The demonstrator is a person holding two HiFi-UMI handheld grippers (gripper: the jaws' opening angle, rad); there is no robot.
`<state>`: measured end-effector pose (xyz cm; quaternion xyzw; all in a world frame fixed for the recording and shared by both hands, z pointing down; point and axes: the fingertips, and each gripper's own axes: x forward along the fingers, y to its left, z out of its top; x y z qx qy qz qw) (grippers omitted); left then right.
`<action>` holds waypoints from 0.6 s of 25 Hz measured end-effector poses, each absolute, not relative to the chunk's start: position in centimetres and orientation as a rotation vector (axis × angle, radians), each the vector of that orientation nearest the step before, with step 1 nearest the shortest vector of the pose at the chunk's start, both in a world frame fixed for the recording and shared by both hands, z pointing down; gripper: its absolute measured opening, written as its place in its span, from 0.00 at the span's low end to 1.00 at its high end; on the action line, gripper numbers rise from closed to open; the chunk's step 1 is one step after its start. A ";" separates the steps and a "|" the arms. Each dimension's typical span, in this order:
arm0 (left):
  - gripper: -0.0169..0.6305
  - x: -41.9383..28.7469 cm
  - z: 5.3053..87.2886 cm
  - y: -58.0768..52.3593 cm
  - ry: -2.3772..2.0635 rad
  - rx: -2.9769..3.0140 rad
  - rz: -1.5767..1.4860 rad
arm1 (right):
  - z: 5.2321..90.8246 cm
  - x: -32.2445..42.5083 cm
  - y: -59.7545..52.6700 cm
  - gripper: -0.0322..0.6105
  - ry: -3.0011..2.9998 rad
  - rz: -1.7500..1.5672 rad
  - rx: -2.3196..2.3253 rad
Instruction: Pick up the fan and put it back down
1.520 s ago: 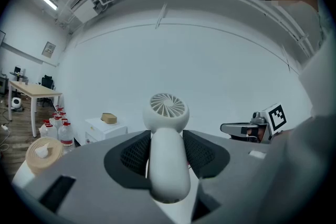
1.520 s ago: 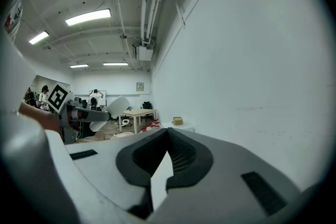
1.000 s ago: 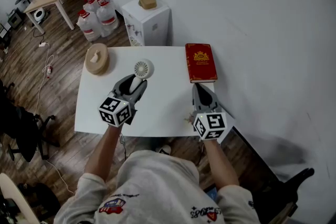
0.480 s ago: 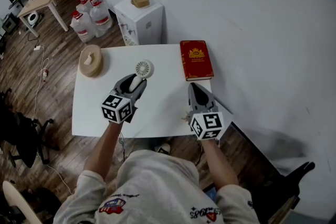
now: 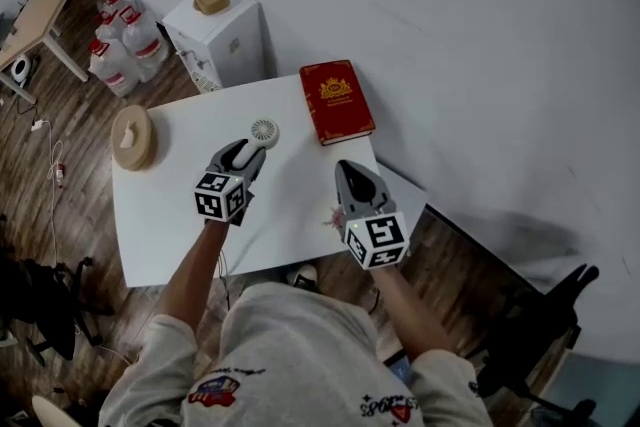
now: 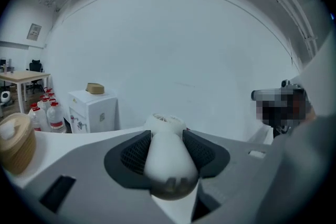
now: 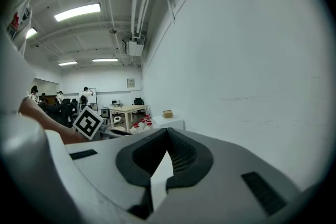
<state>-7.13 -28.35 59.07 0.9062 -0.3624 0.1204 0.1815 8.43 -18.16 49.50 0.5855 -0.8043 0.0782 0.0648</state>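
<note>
Head camera above; one rides each gripper
Head view faces steeply down over left gripper and right gripper; gripper views look close along their jaws; all share the cabinet ahead.

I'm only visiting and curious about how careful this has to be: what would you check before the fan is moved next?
1. Grip: ok. The left hand-held gripper presses both sides of the fan handle.
2. Fan resting on the table: cannot tell.
3. Spot around the fan: ok, bare white tabletop.
4. Book: ok, apart from the fan, toward the right.
5. Right hand-held gripper: ok, shut, empty, off to the side.
</note>
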 end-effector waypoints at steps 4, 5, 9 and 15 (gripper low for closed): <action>0.31 -5.1 62.7 -30.4 -0.975 2.519 0.402 | 50.4 10.2 -18.3 0.04 -2.380 0.267 1.806; 0.31 -4.7 63.6 -30.9 -0.963 2.506 0.418 | 50.5 10.6 -18.4 0.04 -2.369 0.276 1.819; 0.31 -3.7 67.4 -32.5 -0.951 2.446 0.492 | 51.3 12.3 -18.1 0.04 -2.322 0.306 1.860; 0.31 -2.6 71.1 -35.1 -0.944 2.397 0.577 | 52.4 14.3 -18.2 0.04 -2.250 0.346 1.906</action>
